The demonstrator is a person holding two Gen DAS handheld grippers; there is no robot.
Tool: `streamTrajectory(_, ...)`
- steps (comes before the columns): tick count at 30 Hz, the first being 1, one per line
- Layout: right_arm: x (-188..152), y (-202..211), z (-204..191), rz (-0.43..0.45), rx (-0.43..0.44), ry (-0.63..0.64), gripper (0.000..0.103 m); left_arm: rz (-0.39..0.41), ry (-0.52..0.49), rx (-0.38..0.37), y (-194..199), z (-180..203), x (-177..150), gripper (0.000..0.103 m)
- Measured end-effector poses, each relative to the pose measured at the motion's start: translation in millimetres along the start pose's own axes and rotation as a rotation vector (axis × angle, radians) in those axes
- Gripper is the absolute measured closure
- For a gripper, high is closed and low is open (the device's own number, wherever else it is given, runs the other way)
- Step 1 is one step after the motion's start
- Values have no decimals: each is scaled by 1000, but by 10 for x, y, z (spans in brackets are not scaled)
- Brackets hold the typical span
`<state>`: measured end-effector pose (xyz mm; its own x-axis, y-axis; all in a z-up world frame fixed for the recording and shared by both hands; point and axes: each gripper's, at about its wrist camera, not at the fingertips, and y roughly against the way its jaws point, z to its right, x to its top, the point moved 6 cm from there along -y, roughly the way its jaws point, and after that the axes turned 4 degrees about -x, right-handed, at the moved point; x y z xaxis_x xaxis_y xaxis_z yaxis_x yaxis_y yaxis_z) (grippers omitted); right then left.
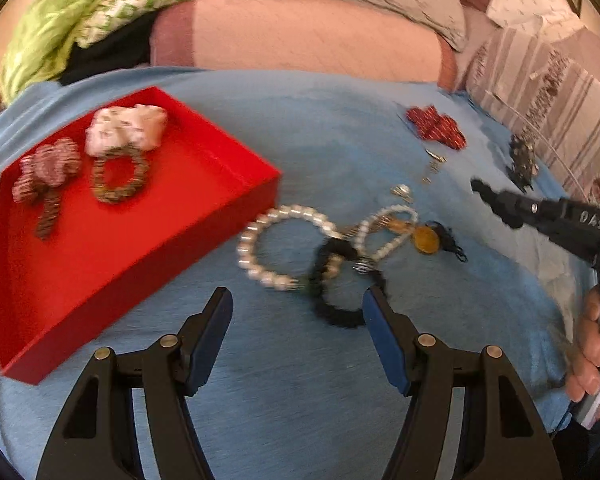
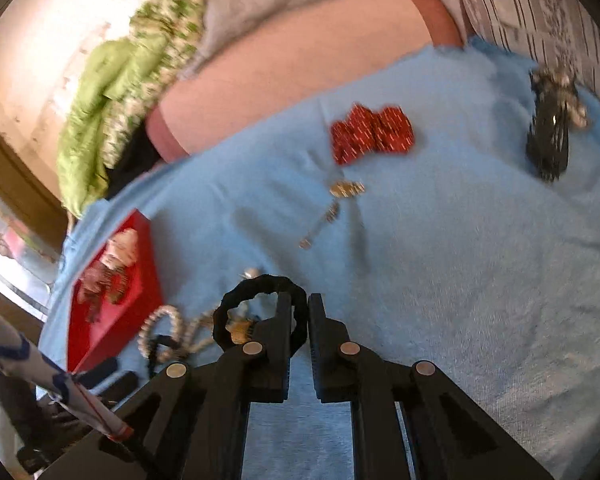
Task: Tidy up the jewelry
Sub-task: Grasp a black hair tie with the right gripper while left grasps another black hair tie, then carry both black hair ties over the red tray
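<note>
A red tray [image 1: 188,240] lies at the left on a blue cloth [image 1: 300,400]. It holds a white fabric piece [image 1: 128,126], a pink bow [image 1: 48,176] and a beaded ring [image 1: 118,176]. My left gripper [image 1: 298,308] is open just in front of a pearl bracelet [image 1: 276,244], a black bracelet [image 1: 340,284] and a second pearl bracelet [image 1: 384,236]. My right gripper [image 2: 300,316] is shut on a black scrunchie-like ring [image 2: 260,304] and holds it above the cloth. It shows in the left view [image 1: 496,204] at the right.
A red patterned piece [image 2: 372,132], small gold pieces [image 2: 346,190] and a dark hair clip [image 2: 548,132] lie further back on the cloth. An amber pendant [image 1: 426,238] lies by the bracelets. Pink bedding [image 1: 300,36] and a green cloth [image 1: 60,20] lie behind.
</note>
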<state>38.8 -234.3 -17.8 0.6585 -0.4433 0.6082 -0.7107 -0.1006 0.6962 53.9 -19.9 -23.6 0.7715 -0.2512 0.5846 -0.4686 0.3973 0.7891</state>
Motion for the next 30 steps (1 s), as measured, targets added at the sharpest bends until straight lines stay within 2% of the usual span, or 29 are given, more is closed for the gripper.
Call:
streamTrajectory(1, -2, 19, -10, 4, 5, 4, 94, -10, 1, 3, -38, 14, -4, 50)
streamTrajectory(2, -2, 20, -25, 3, 10, 7, 94, -33, 3, 1, -102, 31, -14, 66)
streamTrajectory(3, 2, 23, -28, 2, 14, 8, 94, -40, 6, 2, -127, 29, -18, 69)
streamTrajectory(10, -3, 7, -105, -6, 31, 24, 94, -26, -1, 23, -190, 31, 35, 70)
streamTrajectory(11, -5, 6, -128, -5, 36, 29, 94, -20, -10, 39, -191, 36, 41, 76)
streamTrajectory(12, -4, 2, -149, -5, 38, 32, 94, -17, -17, 45, -190, 42, 47, 88)
streamTrajectory(13, -7, 6, -176, -2, 40, 42, 94, -18, -17, 31, -192, 54, 58, 95)
streamTrajectory(16, -8, 42, -230, 14, 38, 70, 94, 9, -19, 24, -100, 39, 92, 96)
streamTrajectory(23, -24, 138, -385, 58, 48, 127, 94, 132, -30, 27, 218, -10, 220, 96)
streamTrajectory(30, -93, 167, -615, 87, 44, 217, 94, 150, -40, 57, 298, -67, 248, 96)
